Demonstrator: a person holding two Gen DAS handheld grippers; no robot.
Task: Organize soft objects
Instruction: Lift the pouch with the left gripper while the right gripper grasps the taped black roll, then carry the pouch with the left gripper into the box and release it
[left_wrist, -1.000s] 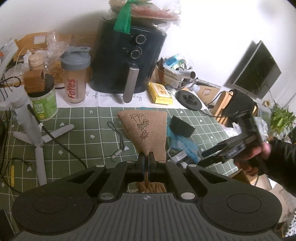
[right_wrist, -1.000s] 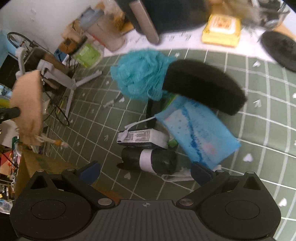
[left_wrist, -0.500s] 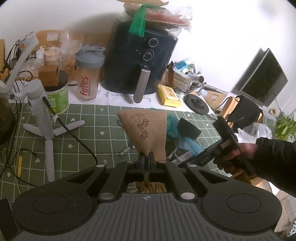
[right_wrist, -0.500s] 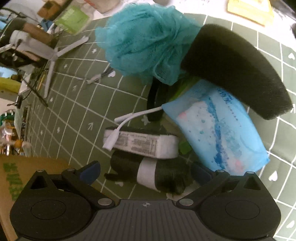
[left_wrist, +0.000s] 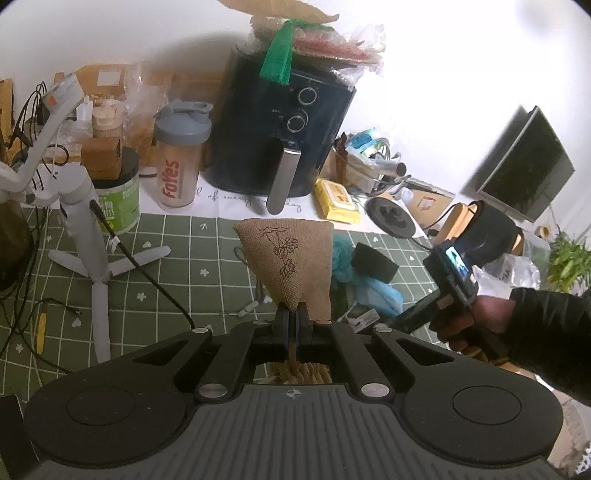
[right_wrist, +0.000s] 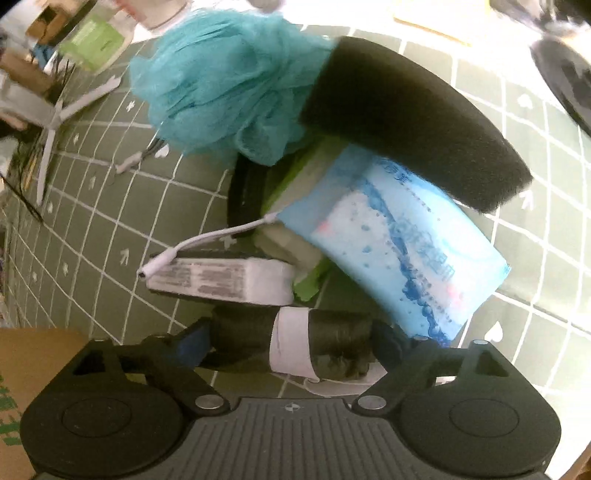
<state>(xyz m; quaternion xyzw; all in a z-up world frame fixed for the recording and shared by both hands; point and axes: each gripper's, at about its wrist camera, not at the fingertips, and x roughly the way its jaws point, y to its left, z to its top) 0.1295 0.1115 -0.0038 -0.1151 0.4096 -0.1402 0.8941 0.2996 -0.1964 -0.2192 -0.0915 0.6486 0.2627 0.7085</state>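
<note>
My left gripper is shut on the lower corner of a tan burlap pouch with a flower drawing, held up above the green grid mat. My right gripper points steeply down at a pile on the mat. Its jaws are closing, with a black roll with a white band lying between the fingertips. Behind the roll lie a white adapter, a blue tissue pack, a black foam sponge and a teal mesh loofah.
A black air fryer, a shaker bottle, a green tub and a yellow wipes pack line the back. A white tripod stand with cables is left. A cardboard box sits beside the mat's edge.
The right gripper has sunk and tipped downward onto the pile, and its jaws have narrowed around the black roll. The left gripper still holds the pouch in about the same place.
</note>
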